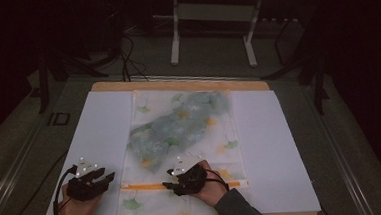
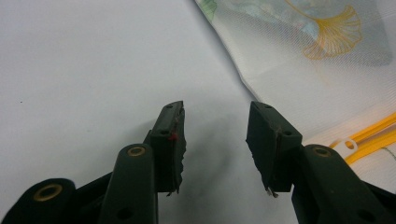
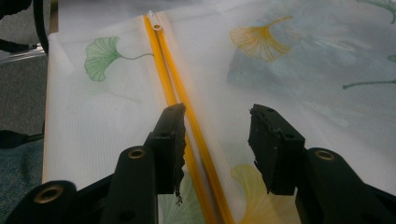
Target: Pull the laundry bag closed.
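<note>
Lying flat on the white paper-covered table (image 1: 104, 123), the translucent white mesh zip bag printed with ginkgo leaves (image 1: 230, 130) sits centre-table with a bluish-grey garment (image 1: 179, 125) already inside. So loading looks done. The orange zipper (image 3: 175, 88) runs along the bag's near edge; the white slider pull (image 3: 153, 18) sits at the far end of the track in the right gripper view, near the bag's left edge. Cannot tell for sure from these frames if the track is closed or still open, though the two orange lines run tight together. Likely what is left: working the zipper, or a final check of it.

Right gripper (image 3: 217, 140): jaws spread wide, straddling the orange track low over the mesh, pads pinching nothing. In the high view it sits on the bag's near edge over the zipper (image 1: 185, 178).

Left gripper (image 2: 215, 140): jaws spread, nothing between them, hovering over bare white paper just left of the bag's corner. The slider pull (image 2: 348, 144) shows near its right jaw, apart from it. In the high view it rests at near left (image 1: 90, 181).
</note>
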